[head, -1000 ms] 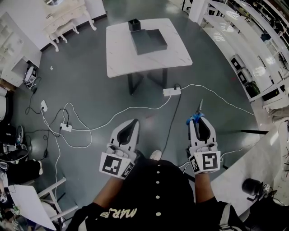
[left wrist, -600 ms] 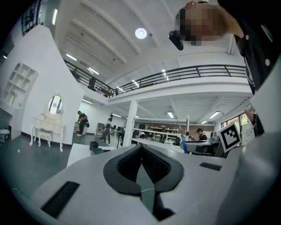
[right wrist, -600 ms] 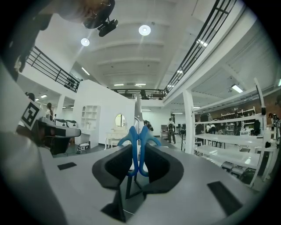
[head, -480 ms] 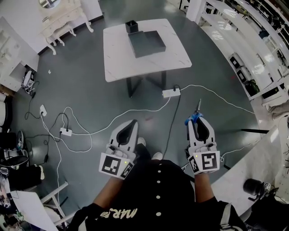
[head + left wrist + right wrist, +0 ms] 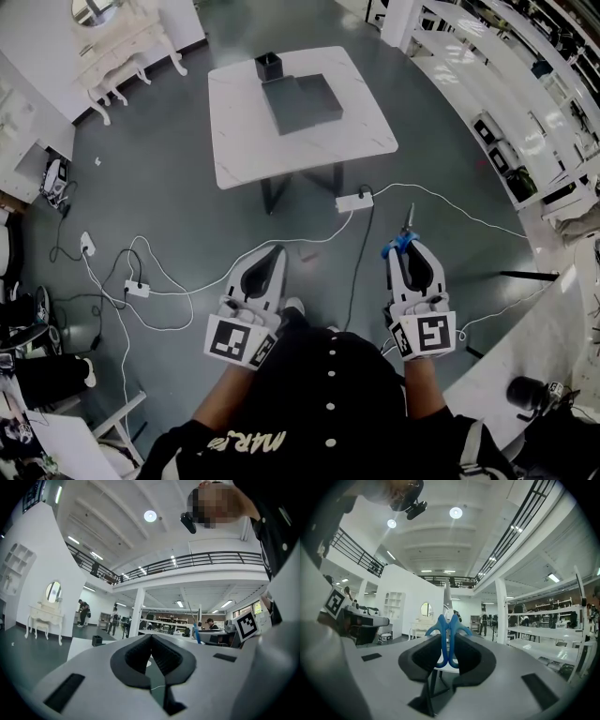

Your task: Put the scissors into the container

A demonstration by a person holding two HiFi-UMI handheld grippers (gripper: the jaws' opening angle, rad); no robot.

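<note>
While the right gripper [image 5: 410, 251] pinches the blue-handled metal scissors [image 5: 405, 238] by the handle loops alone, treat the hold as shallow. In the right gripper view, the pads [image 5: 423, 654] press on the outer sides of both loops, and the closed blades project forward past the jaws with no support. A knock on the blades would probably pivot the scissors in the pads or pull them free.

The left gripper [image 5: 275, 255] has its jaw tips pressed together with nothing between them.

The small black square container [image 5: 267, 66] stands at the far edge of the white marble-topped table [image 5: 361, 141], just beside a dark grey flat box [image 5: 302, 101] and well apart from the scissors.

Observe these hazards:

- White cables [image 5: 187, 281] and a white power strip [image 5: 353, 201] lie on the floor between you and the table. Catching a foot on them could jolt the grip.
- The container mouth appears narrow. A blade tip that strikes the rim may tip or push the container.
- The grey box sits nearer to you and could obstruct the approach.
</note>
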